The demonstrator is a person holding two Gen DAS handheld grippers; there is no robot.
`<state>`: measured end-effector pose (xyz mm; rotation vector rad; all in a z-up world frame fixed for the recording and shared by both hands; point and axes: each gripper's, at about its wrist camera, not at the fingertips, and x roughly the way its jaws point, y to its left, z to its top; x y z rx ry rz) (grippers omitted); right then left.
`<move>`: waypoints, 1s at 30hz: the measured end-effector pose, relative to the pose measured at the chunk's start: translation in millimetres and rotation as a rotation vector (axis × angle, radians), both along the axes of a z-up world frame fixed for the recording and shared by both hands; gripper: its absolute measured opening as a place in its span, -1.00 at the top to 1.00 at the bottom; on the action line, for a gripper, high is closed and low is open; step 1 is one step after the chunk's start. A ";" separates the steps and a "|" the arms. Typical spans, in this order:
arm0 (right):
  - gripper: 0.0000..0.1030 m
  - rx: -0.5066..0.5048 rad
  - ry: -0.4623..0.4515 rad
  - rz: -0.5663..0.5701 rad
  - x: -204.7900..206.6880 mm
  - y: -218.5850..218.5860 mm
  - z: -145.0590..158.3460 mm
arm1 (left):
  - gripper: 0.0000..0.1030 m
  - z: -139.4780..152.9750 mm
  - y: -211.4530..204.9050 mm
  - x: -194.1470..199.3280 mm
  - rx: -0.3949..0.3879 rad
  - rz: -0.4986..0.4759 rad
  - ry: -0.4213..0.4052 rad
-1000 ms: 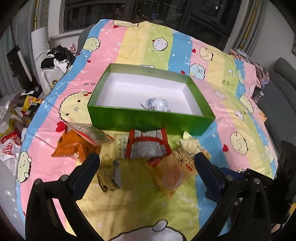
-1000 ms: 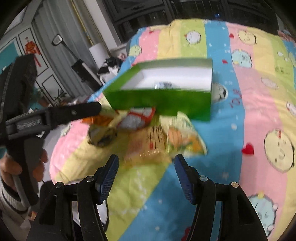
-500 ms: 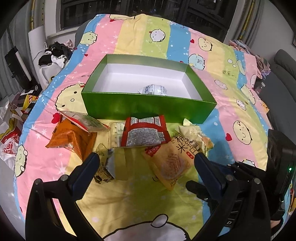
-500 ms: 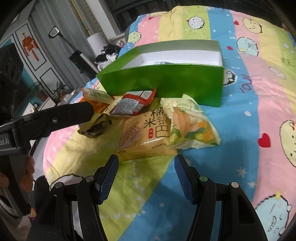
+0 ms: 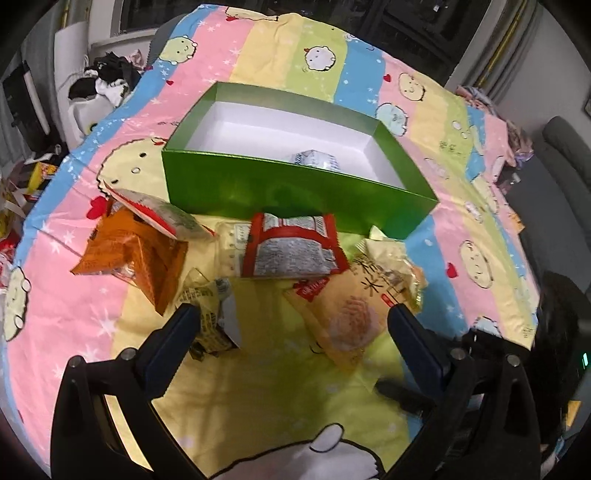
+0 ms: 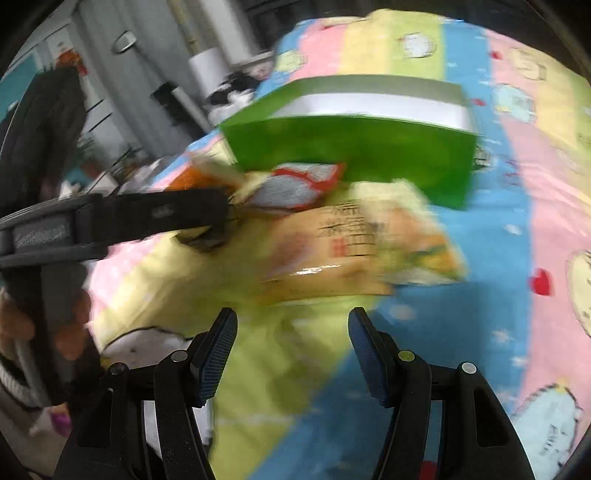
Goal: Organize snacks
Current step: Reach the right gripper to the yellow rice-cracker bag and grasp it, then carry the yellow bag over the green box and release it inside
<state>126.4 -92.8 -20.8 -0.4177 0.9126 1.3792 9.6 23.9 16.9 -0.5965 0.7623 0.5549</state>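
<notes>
A home bedroom: a bed (image 5: 369,74) under a cartoon-printed striped sheet, dark windows (image 5: 424,22) with curtains, clothes heaped (image 5: 107,77) beside it.

Your right wrist view is smeared by motion, so the print on the yellow packet (image 6: 325,251) at centre is unreadable, and in your left wrist view the green box's (image 5: 295,192) near wall hides most of the white packet (image 5: 314,160) inside.

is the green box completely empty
No, one white wrapped snack packet lies inside the green cardboard box, near its front wall.
</notes>
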 end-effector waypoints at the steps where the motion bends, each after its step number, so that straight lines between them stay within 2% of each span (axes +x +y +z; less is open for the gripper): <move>1: -0.23 0.003 0.001 -0.014 5.7 -2.0 0.4 | -0.98 0.5 -2.4 -1.1 -0.015 -0.013 -0.017; 3: -0.23 -0.003 -0.014 -0.036 16.1 0.0 -1.9 | -0.98 0.9 -6.0 -0.5 -0.051 -0.037 -0.039; 7: -0.23 -0.010 -0.040 -0.026 25.5 16.3 -10.6 | -0.97 0.1 -18.1 7.0 -0.169 -0.109 -0.094; 11: -0.23 0.025 0.044 0.049 19.3 19.1 -9.5 | -0.96 -16.5 -18.1 20.2 -0.204 -0.101 -0.029; 14: -0.23 0.030 0.054 0.112 6.0 16.0 -10.6 | -0.93 -34.5 -10.6 27.1 -0.256 -0.079 0.010; 15: -0.23 0.029 0.053 0.116 4.0 16.5 -11.5 | -0.86 -40.8 -8.5 30.0 -0.280 -0.077 0.019; 17: -0.23 0.031 0.036 0.097 6.2 18.6 -12.6 | -0.84 -42.8 -6.4 31.8 -0.281 -0.076 0.016; 18: -0.23 0.033 0.035 0.086 8.1 19.6 -12.8 | -0.74 -40.7 -5.3 32.7 -0.274 -0.076 0.002; 19: -0.23 0.038 0.038 0.077 10.4 20.6 -13.1 | -0.51 -40.1 -2.8 32.7 -0.279 -0.076 -0.004; 22: -0.22 0.049 0.038 0.090 12.4 25.3 -11.9 | -0.41 -42.8 6.0 32.5 -0.314 -0.063 -0.032; 24: -0.10 0.052 0.034 0.111 10.2 29.4 -11.5 | -0.35 -42.7 5.4 31.7 -0.311 -0.064 -0.042; 25: -0.01 0.049 0.023 0.119 7.8 32.3 -12.3 | -0.18 -42.9 4.2 31.9 -0.312 -0.074 -0.045; 26: 0.15 0.046 0.009 0.125 5.4 34.1 -12.8 | -0.15 -43.3 2.0 32.0 -0.305 -0.079 -0.039; 30: 0.31 0.041 -0.051 0.118 -4.0 33.6 -11.8 | -0.05 -41.3 -1.1 30.2 -0.276 -0.074 -0.033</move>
